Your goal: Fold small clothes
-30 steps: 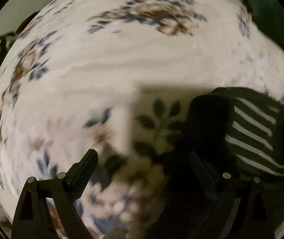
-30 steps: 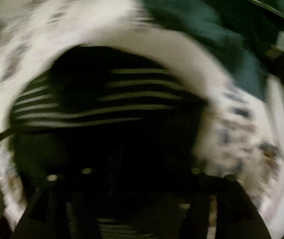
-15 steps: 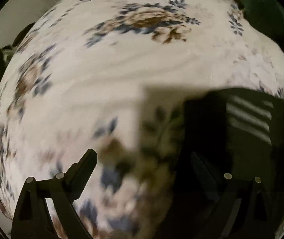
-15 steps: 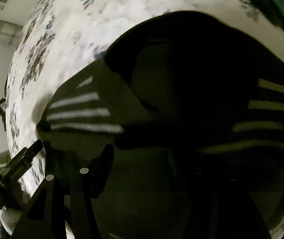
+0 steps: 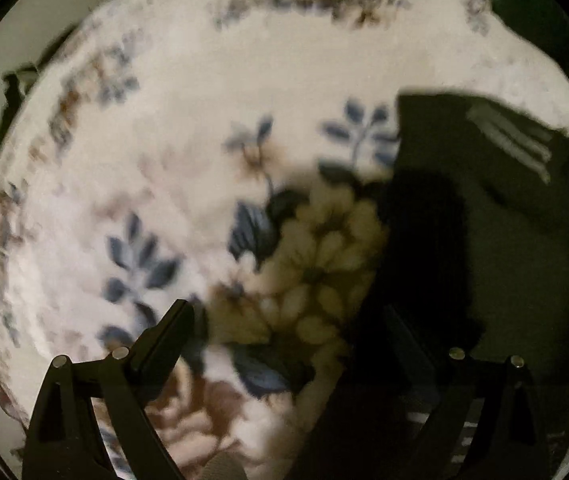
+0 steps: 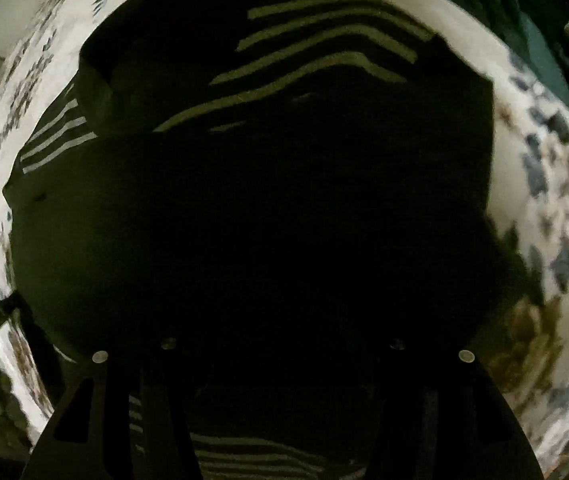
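Observation:
A small black garment with pale stripes lies on a white floral blanket. It fills most of the right wrist view, with striped parts at the top, the left and the bottom edge. In the left wrist view the garment lies at the right. My left gripper is open, low over the blanket, with its right finger over the garment's left edge. My right gripper is open, close above the dark garment. Its fingers are hard to make out in the shadow.
The floral blanket covers the surface. A dark green cloth lies at the far right edge, and it also shows in the left wrist view. Pale floor or wall shows beyond the blanket's left edge.
My left gripper has moved lower and closer to the blanket, toward the garment's edge. My right gripper has shifted over the garment, which now fills its view. Both stay open.

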Motion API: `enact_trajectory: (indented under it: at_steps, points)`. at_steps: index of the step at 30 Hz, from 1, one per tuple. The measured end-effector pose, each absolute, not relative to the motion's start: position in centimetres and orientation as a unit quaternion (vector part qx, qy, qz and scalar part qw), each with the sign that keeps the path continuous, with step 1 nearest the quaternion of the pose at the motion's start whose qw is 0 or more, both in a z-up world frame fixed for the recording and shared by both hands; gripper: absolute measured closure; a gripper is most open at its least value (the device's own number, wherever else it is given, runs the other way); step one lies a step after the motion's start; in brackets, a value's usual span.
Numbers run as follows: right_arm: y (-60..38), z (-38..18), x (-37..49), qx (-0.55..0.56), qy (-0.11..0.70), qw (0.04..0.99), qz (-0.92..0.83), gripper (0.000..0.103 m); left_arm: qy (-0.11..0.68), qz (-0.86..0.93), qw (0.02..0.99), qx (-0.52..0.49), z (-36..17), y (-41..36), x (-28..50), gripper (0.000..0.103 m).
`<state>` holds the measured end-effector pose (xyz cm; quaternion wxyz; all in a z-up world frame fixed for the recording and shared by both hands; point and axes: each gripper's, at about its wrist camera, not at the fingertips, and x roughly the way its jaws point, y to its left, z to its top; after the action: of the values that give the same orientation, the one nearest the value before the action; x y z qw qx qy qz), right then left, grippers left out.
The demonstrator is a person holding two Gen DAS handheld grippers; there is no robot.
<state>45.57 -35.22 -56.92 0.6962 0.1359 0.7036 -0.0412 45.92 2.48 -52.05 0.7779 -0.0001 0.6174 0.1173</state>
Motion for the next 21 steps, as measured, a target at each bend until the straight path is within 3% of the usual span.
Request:
enact_trajectory:
  at_steps: [2,3,14,20,21]
  points:
    - [-34.6,-55.1,45.7,0.113,0.691,0.711,-0.059,0.018,0.600,0.116,0.791,0.014,-50.0,1.3,45.5,0.005]
    - [-34.4,-54.3,45.8,0.108,0.685,0.717,-0.065,0.000,0.593,0.115,0.797,0.019,-49.0,0.5,45.0,0.003]
    - [-37.9,-41.7,40.9,0.171,0.636,0.752,-0.030,0.000,0.565,0.049,0.824,0.025,-41.3,-7.1,37.8,0.001]
    - [-47.0,-39.2,35.7,0.223,0.649,0.727,0.016,0.001,0.602,0.036,0.796,0.037,-42.0,-15.6,28.4,0.001]
    - [-48.9,-39.6,34.7,0.230,0.653,0.721,0.026,0.007,0.616,0.036,0.786,0.034,-42.8,-17.3,26.7,0.001]
